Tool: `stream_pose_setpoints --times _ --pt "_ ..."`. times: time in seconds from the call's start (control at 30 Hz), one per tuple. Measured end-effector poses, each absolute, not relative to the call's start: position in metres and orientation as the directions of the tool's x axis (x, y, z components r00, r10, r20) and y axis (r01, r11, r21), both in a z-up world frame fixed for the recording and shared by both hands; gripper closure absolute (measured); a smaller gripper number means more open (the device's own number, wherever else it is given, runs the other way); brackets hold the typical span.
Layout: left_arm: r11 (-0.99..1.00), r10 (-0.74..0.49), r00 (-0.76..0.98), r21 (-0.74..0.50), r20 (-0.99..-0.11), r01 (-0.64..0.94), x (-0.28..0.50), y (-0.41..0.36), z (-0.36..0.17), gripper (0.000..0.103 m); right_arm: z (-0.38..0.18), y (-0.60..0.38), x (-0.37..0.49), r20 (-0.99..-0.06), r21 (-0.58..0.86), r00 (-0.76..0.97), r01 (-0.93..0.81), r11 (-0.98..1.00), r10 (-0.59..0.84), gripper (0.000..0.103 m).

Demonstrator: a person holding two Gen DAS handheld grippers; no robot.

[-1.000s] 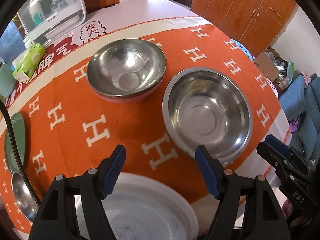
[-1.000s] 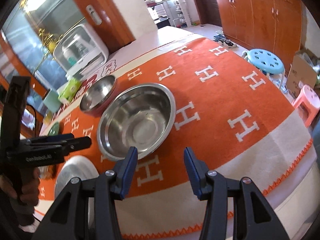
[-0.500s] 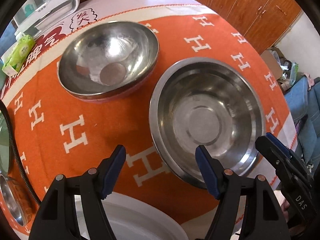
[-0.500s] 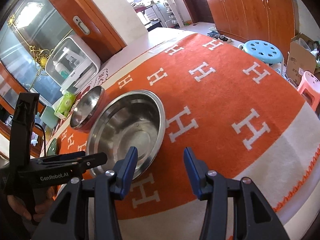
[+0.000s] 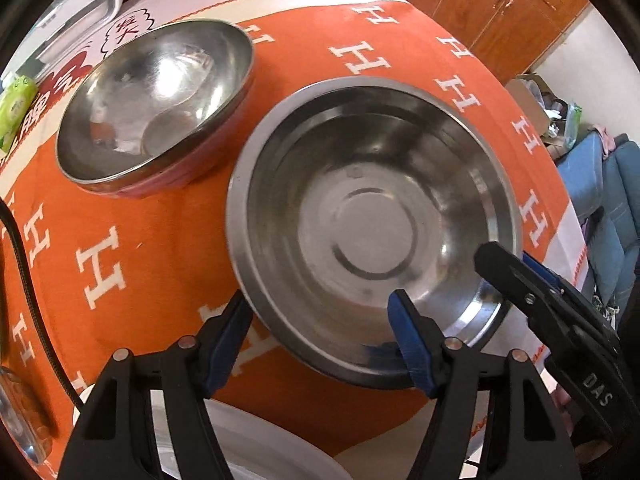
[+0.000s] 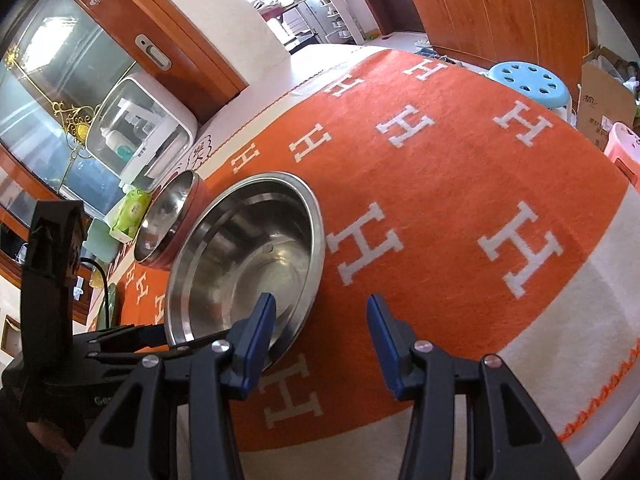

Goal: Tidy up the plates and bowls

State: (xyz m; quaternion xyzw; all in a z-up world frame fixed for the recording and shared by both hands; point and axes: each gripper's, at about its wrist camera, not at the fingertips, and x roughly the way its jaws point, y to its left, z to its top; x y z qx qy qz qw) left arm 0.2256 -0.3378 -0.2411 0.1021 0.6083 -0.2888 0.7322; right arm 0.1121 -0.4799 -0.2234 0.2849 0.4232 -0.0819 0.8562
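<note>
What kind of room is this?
Probably a home dining area: steel bowls on a table under an orange H-patterned cloth, wooden cabinets behind, and plastic stools nearby.

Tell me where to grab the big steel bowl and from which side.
Grip the big steel bowl by its thin flat rim at the near edge, one finger inside and one outside. It sits upright and is too wide to span. The left gripper and right gripper, both open, already face that rim, so each probably suits its own near side.
</note>
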Motion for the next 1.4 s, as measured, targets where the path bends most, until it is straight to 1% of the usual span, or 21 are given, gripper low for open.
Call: stream_pose_setpoints --times 0.07,0.13,0.2,0.23,0.33,0.5,0.93,1.4 --pt "0.804 -0.312 0.087 -0.214 -0.946 0.555 0.224 -0.340 -0.241 0.042 -0.223 -0.479 0.113 -0.771 0.419 0.628 0.382 0.824 0.101 0.062" --pt "0.802 -0.319 0.083 -0.222 -0.944 0.555 0.224 -0.341 -0.241 0.050 -0.222 -0.477 0.114 -0.770 0.419 0.630 0.376 0.826 0.104 0.068" --pt "0.802 -0.327 0.078 -0.233 -0.942 0.551 0.224 -0.341 -0.242 0.062 -0.221 -0.475 0.116 -0.770 0.417 0.630 0.372 0.829 0.105 0.073" --pt "0.803 -0.328 0.076 -0.236 -0.942 0.548 0.225 -0.342 -0.242 0.062 -0.221 -0.474 0.116 -0.770 0.417 0.629 0.370 0.830 0.107 0.076" --pt "0.806 -0.332 0.078 -0.240 -0.940 0.541 0.225 -0.342 -0.244 0.064 -0.220 -0.472 0.117 -0.774 0.414 0.624 0.369 0.832 0.108 0.078" --pt "0.809 -0.350 0.081 -0.257 -0.933 0.528 0.227 -0.333 -0.241 0.074 -0.219 -0.468 0.117 -0.782 0.404 0.614 0.361 0.840 0.112 0.087" --pt "0.789 -0.370 0.086 -0.264 -0.925 0.555 0.213 -0.323 -0.234 0.075 -0.215 -0.457 0.103 -0.802 0.388 0.588 0.382 0.839 0.104 0.086" --pt "0.787 -0.414 0.143 -0.274 -0.899 0.553 0.188 -0.283 -0.207 0.075 -0.187 -0.422 0.088 -0.786 0.354 0.611 0.320 0.879 0.094 0.086"
